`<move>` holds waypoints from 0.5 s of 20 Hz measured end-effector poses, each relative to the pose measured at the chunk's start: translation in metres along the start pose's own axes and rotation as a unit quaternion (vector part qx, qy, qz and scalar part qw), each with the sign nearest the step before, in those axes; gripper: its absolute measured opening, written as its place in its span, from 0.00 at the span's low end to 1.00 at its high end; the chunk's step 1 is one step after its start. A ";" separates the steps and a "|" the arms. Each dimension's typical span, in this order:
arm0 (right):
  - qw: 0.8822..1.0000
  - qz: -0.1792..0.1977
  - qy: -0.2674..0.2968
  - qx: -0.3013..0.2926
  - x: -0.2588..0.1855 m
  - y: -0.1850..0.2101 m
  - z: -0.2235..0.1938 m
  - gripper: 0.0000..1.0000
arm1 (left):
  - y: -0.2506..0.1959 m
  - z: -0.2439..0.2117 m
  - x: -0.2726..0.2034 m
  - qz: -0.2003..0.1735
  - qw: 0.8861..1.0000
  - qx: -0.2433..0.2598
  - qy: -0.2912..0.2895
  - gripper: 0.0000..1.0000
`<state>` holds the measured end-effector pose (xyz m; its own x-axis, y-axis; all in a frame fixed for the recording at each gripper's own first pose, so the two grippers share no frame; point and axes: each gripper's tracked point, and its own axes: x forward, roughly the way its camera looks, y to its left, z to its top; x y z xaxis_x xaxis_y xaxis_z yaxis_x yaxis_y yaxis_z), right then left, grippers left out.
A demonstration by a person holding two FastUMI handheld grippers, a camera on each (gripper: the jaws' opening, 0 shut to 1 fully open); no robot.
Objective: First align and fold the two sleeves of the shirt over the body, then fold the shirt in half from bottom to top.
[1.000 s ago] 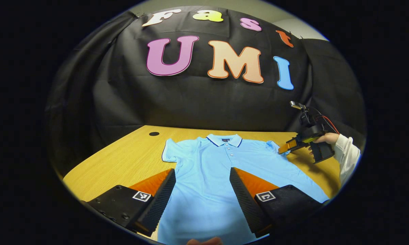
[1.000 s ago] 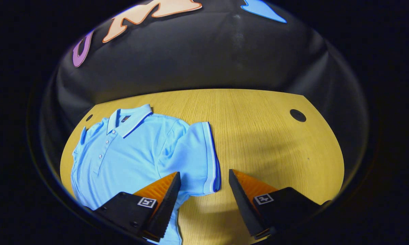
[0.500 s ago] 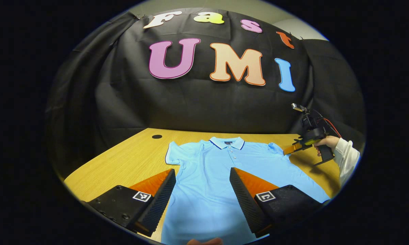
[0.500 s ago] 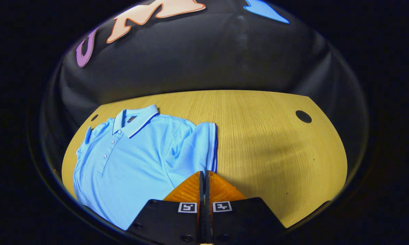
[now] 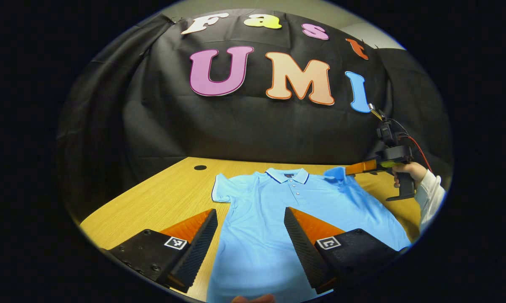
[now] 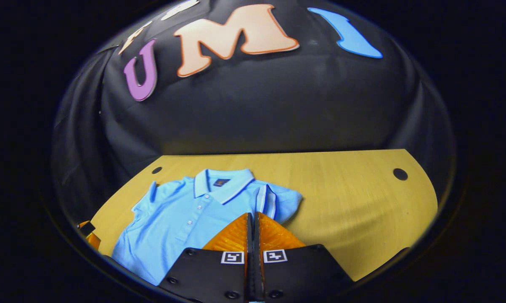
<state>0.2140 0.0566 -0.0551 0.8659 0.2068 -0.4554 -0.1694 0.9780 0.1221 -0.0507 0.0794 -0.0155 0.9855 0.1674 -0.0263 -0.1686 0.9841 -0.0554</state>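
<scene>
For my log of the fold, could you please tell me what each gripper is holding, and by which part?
The right gripper is shut on the light blue polo shirt, at its sleeve's striped cuff, lifted off the wooden table. The left gripper is open, holding nothing.

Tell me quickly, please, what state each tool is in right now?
Left tool: open, holding nothing, above the shirt.
Right tool: closed on the shirt's sleeve, lifting it off the table.
</scene>
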 end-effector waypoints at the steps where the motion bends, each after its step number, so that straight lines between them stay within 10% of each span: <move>1: 1.000 0.017 0.010 -0.009 0.000 0.017 -0.008 0.02 | 0.001 -0.002 0.000 -0.001 1.000 -0.003 0.002 0.95; 10: 0.986 0.117 0.107 -0.059 -0.017 0.097 -0.080 0.15 | 0.019 0.008 0.010 -0.006 0.999 -0.049 0.001 0.95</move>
<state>0.1453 0.1501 -0.1065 0.6798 0.4152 -0.6046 -0.4159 0.8972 0.1485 -0.0437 0.1001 -0.0089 0.9875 0.1548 -0.0279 -0.1573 0.9755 -0.1536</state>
